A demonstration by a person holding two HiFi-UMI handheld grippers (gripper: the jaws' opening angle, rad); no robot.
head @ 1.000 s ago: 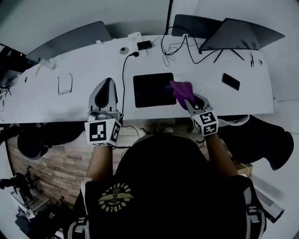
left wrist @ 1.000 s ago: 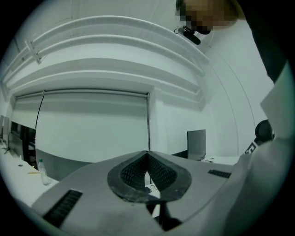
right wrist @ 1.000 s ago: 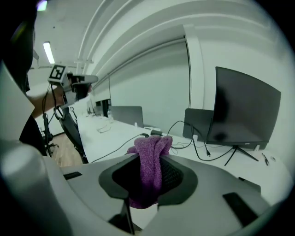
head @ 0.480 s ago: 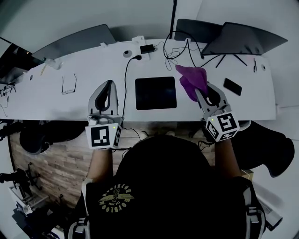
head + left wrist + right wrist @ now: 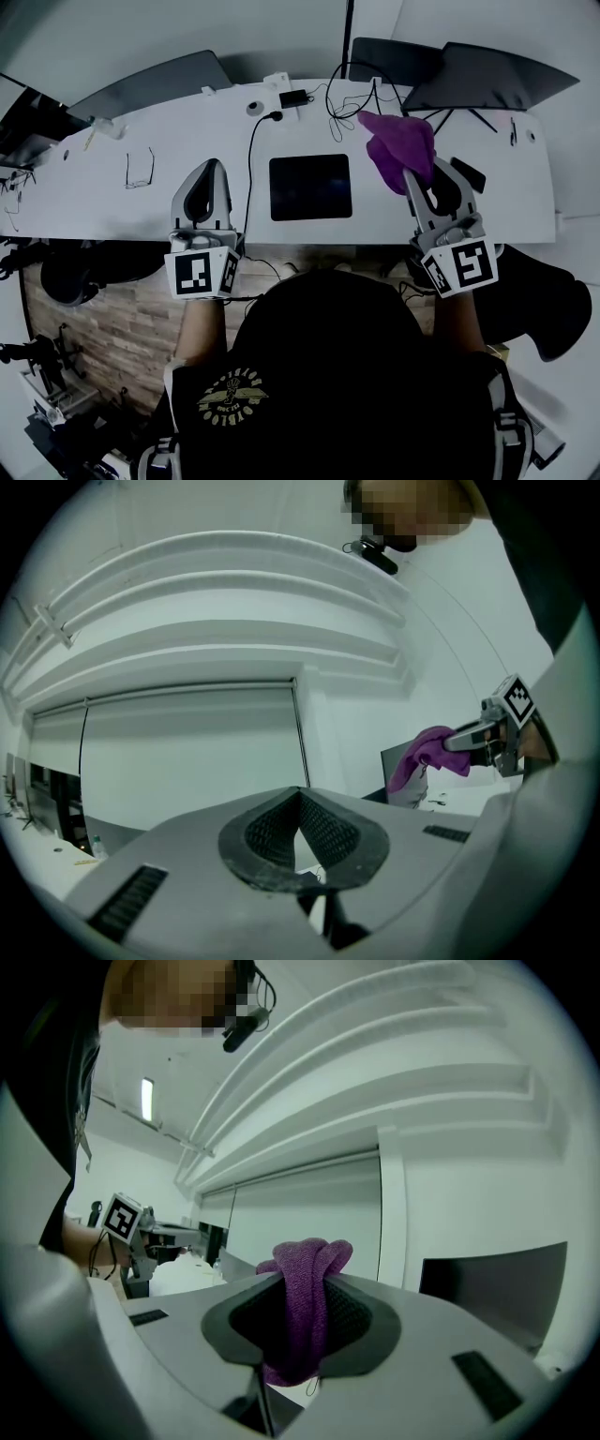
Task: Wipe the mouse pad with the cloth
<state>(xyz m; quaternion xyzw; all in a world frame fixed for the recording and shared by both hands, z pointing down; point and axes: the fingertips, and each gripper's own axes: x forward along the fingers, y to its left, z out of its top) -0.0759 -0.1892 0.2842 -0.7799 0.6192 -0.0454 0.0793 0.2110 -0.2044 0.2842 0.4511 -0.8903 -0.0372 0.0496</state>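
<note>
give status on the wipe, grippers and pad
Right gripper shut on cloth, held up right of the pad. Left gripper shut, empty. Nothing on the pad.

Office, long white desk (image 5: 103, 202), laptops (image 5: 487, 75), charger cables (image 5: 349, 105), mouse pad (image 5: 310, 187), glasses (image 5: 139, 169)

Desk (image 5: 103, 202): white, long, curved across the head view.
Eyeglasses (image 5: 139, 170): flat on the desk's left part, well apart from other items.
Black cable (image 5: 249, 159): runs from a plug near the far edge over the near edge.
Adapter (image 5: 292, 97): black, at the far edge, middle.
Cable tangle (image 5: 352, 101): thin loops just right of the adapter.
Dark panel (image 5: 155, 82): tilted, behind the desk, left.
Floor (image 5: 112, 328): wood-pattern planks, lower left.
</note>
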